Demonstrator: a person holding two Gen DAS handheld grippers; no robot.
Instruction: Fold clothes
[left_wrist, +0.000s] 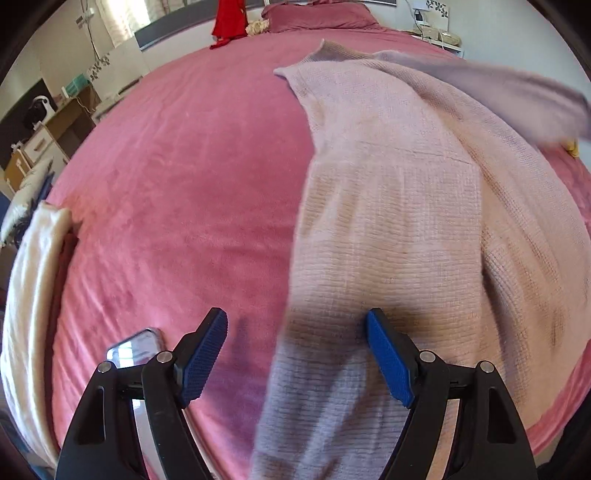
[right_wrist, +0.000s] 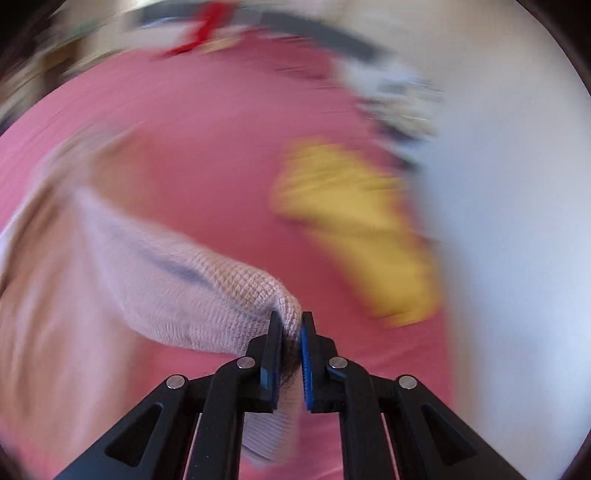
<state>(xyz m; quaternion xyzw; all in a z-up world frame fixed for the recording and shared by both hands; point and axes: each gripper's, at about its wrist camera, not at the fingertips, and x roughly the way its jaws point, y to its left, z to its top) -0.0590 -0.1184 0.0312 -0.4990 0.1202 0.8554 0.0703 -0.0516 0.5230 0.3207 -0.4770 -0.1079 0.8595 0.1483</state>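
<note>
With the right gripper (right_wrist: 291, 325) clamped on a sleeve end at lower centre and the left gripper (left_wrist: 295, 354) apart over the hem, carry the sleeve flat across the sweater (left_wrist: 399, 206), a pale pink waffle knit spread on the pink bed (left_wrist: 177, 177), right of frame.

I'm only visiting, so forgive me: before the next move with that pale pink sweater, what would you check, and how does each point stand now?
1. Right gripper pinching the sweater: ok, knit sits between its fingers.
2. Left gripper free: ok, open, nothing pinched.
3. Sweater edge between the left fingers: ok.
4. Sweater lying flat: not ok, one part is lifted.
5. Phone clear of the sweater: ok, beside it on the bedspread.
6. Yellow item clear: cannot tell, blurred.
</note>
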